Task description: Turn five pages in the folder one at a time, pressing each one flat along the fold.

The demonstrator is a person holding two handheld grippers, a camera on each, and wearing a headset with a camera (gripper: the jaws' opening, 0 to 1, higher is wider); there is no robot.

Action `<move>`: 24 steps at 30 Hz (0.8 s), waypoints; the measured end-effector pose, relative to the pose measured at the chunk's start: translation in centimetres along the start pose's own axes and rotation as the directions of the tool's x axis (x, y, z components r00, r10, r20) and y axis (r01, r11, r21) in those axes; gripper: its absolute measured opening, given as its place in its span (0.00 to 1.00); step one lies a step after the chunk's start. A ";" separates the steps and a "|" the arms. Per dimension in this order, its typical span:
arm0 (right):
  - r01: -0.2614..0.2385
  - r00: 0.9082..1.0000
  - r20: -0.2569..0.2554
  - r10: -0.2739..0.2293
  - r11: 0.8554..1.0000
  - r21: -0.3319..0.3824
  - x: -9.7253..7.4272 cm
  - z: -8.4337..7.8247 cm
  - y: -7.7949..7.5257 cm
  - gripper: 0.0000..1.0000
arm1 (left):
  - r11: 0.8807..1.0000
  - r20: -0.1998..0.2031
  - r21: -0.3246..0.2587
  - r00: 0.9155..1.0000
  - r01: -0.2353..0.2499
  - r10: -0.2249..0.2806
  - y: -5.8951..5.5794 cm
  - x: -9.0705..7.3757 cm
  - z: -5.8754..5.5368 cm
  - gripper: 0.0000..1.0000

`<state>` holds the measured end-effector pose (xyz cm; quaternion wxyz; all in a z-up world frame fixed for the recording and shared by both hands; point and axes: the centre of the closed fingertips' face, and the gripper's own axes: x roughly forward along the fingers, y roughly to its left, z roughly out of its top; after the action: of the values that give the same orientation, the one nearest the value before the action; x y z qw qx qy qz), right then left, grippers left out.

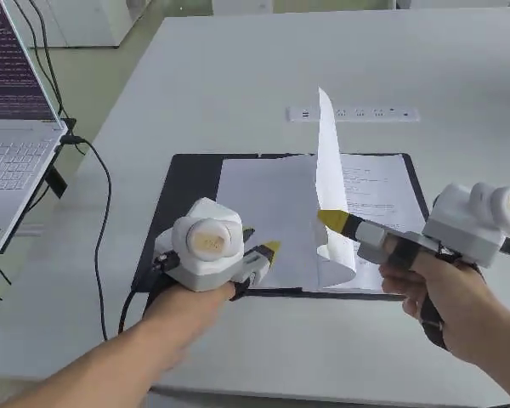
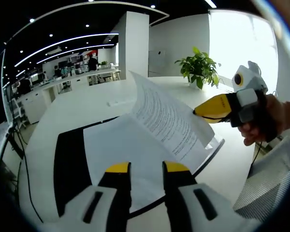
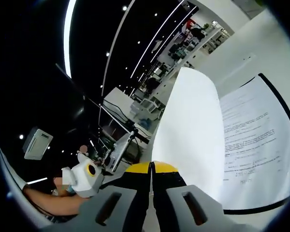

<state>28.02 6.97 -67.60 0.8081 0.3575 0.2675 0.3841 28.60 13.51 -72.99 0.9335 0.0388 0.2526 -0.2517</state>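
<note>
The page (image 1: 330, 170) is thin, matt white paper. The folder (image 1: 187, 183) looks matt black. The surface (image 1: 238, 76) is smooth, matt white. The left gripper (image 1: 269, 250) and right gripper (image 1: 328, 218) have smooth white plastic shells.

Head view: bright, even, diffuse light from above, and sharp throughout. Shadows are faint and soft-edged on the table (image 1: 238, 357) in front of the raised page (image 1: 330, 170). Left gripper view: window (image 2: 241, 43) right of the page is blown out white, and straight lines bow toward the edges. Right gripper view: page face is near overexposed; left of it is dark, with ceiling strip lights (image 3: 69, 38) glaring.
</note>
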 end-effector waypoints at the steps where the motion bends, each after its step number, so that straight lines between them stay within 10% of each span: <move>1: -0.002 1.000 -0.004 0.002 1.000 0.002 0.3 -0.2 0.1 0.00 | 1.000 0.001 -0.002 1.000 -0.005 0.005 0.3 -0.3 0.0 0.24; 24: 0.033 0.991 -0.128 -0.031 0.999 0.010 7.9 -5.2 0.9 0.00 | 0.993 0.005 -0.074 0.996 -0.090 0.091 6.1 -6.4 -3.2 0.22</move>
<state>28.39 15.74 -71.33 0.7934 0.3327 0.3265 0.3915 25.36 22.35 -72.94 0.9458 0.0147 0.2557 -0.1997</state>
